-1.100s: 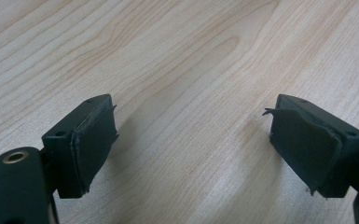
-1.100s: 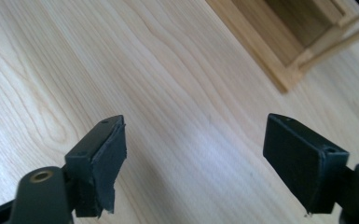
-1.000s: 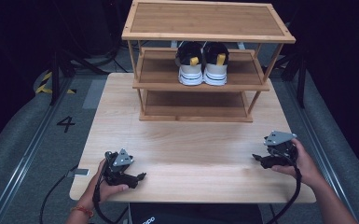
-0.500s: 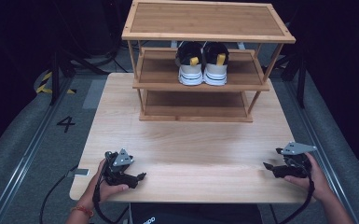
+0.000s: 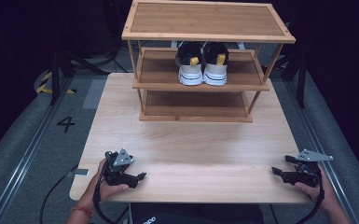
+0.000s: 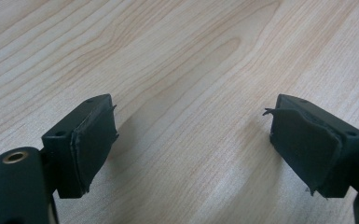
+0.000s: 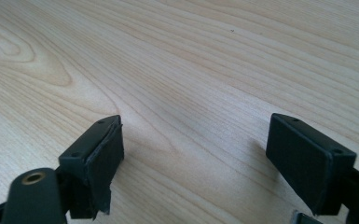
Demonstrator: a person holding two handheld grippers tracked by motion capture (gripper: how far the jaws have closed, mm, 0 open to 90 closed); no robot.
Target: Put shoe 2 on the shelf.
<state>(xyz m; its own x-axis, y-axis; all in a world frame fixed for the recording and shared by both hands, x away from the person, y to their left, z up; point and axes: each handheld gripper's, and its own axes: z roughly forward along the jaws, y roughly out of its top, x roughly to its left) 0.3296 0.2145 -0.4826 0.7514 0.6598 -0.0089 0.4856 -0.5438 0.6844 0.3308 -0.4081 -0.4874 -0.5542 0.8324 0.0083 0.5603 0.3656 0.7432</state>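
A pair of black-and-white sneakers (image 5: pixel 202 64) with yellow heel tabs stands on the middle shelf of a three-tier wooden rack (image 5: pixel 205 36) at the far side of the table. My left gripper (image 5: pixel 140 178) rests low at the front left of the table (image 5: pixel 191 149), held by a hand. My right gripper (image 5: pixel 276 171) sits at the front right edge. In the left gripper view the jaws (image 6: pixel 191 149) stand wide apart over bare wood. The right gripper view shows the same: open jaws (image 7: pixel 193 156), nothing between them.
The rack's bottom shelf (image 5: pixel 196 105) and top shelf carry nothing. Dark floor with a painted "4" (image 5: pixel 65 123) and a rail lies left of the table. Cables trail from both grippers off the front edge.
My right gripper has moved back and down toward the front right edge of the table. The left gripper has stayed in place.
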